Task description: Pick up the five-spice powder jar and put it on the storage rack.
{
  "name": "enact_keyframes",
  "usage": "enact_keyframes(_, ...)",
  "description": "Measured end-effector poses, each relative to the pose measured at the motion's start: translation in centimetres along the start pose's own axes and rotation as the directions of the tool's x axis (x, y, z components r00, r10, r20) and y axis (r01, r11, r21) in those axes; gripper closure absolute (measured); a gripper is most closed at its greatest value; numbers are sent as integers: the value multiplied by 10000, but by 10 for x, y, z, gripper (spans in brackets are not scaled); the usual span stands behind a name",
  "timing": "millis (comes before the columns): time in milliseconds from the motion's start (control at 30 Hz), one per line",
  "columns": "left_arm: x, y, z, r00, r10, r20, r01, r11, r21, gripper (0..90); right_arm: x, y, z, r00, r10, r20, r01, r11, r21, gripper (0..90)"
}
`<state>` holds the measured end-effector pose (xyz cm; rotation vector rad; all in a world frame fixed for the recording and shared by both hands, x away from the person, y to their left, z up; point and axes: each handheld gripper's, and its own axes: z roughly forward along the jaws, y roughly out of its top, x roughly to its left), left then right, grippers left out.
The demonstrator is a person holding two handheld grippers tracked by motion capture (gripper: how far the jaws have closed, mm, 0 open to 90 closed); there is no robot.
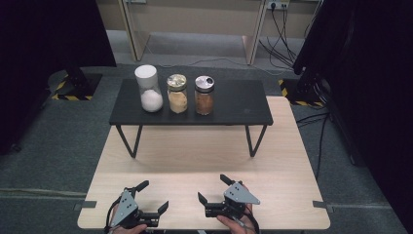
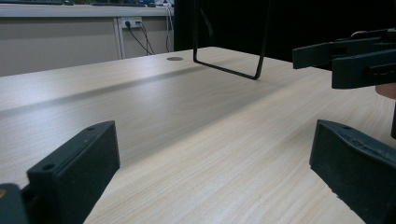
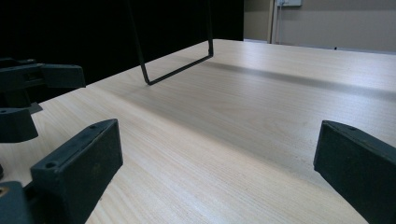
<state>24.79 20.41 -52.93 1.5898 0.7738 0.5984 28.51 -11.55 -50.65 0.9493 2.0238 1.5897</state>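
Start position: both tongs spread and empty, nothing yet handled.
Left tongs (image 1: 155, 197) and right tongs (image 1: 212, 189) rest low at the near edge of the pale wood counter (image 1: 195, 161); three jars (image 1: 177, 93) stand untouched on the black raised shelf (image 1: 234, 105), apparently the work to come. Grey carpet, cables beyond.

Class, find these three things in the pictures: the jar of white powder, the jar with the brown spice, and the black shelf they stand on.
jar of white powder (image 1: 151, 100), high view, on its rounded glass belly.
jar with the brown spice (image 1: 204, 101), high view, on its glass side.
black shelf (image 1: 243, 105), high view, on a bare part of its top.
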Motion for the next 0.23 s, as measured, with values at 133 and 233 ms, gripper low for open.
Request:
enact_keyframes(133, 0, 0, 0, 10000, 7, 8, -7, 10000, -13, 10, 0, 0, 0, 10000, 4, 7, -4, 10000, 11, 16)
enact_keyframes(233, -1, 0, 1, 10000, 25, 10, -25, 10000, -13, 10, 0, 0, 0, 10000, -8, -7, 8, 10000, -11, 15)
